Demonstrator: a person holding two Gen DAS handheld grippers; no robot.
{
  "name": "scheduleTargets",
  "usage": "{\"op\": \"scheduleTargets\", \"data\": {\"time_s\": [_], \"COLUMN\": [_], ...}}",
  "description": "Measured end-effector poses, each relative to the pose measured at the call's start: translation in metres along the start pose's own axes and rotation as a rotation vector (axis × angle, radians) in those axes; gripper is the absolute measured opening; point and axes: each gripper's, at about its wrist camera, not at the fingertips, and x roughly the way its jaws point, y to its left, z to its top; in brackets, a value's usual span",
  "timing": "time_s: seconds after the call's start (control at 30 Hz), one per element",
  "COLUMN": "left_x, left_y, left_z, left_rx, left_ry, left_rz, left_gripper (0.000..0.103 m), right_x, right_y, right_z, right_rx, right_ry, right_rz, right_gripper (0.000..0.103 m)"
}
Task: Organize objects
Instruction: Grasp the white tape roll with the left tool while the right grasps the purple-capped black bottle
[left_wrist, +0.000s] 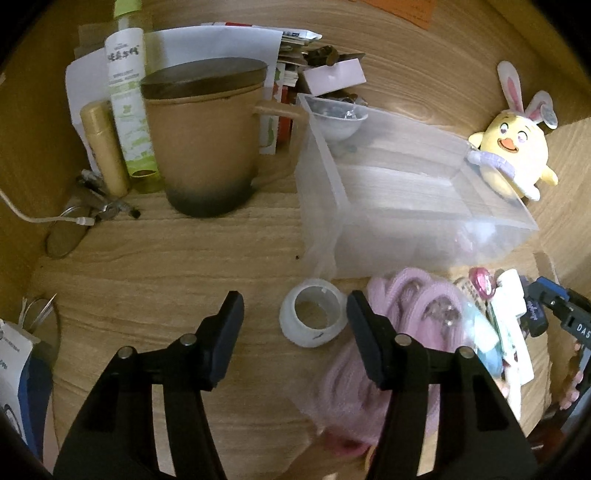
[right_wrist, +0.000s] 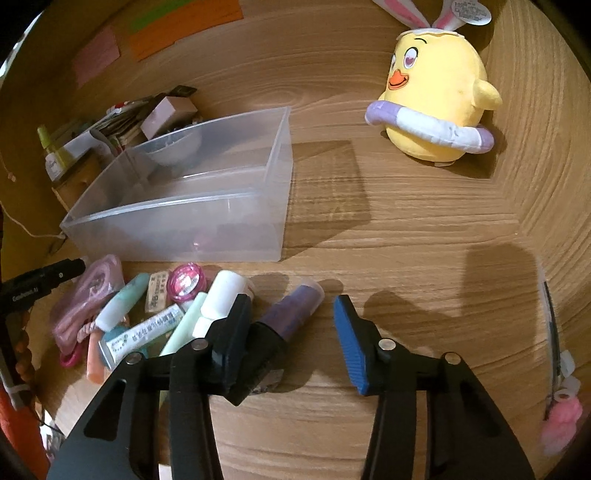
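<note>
While the clear box sits almost bare, the tidy-up looks barely begun.
Both the left gripper and the right gripper have jaws wide apart, holding nothing. Small tubes and bottles lie heaped on the surface just in front of the box. 1 pink shape inside the box is too blurry to name.

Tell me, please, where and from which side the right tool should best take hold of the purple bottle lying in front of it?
Probably at mid-body, from above. The purple bottle lies flat on the desk, its dark cap toward the right tool. One finger could go down each long side, across the narrow round barrel. The left side is crowded by the white tube, so it should go in carefully.
</note>
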Motion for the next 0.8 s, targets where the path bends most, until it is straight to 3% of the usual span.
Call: {"op": "scheduleTargets", "data": {"time_s": [0.33, 0.5, 0.63, 0.8], "left_x": [0.000, 0.010, 0.011, 0.002], "left_y": [-0.011, -0.007, -0.001, 0.009], "left_z": [0.002, -0.001, -0.009, -0.013], "left_rx": [0.036, 0.031, 0.041, 0.006], "left_ry": [0.011, 0.023, 0.025, -0.002], "left_rz": [-0.011, 0.023, 0.043, 0.036], "left_gripper": [0.058, 0.057, 0.040, 0.038], "right_x": [-0.002, -0.008, -0.015, -0.009], "right_y": [-0.002, -0.005, -0.007, 0.002], "right_z": [-0.004, -0.008, -0.015, -0.019], "right_rx": [-0.017, 0.020, 0.055, 0.055], "right_ry": [0.051, 0.047, 0.050, 0.055], "right_rz": [0.005, 0.011, 0.025, 0.050], "right_gripper": [0.043, 0.043, 0.053, 0.057]}}
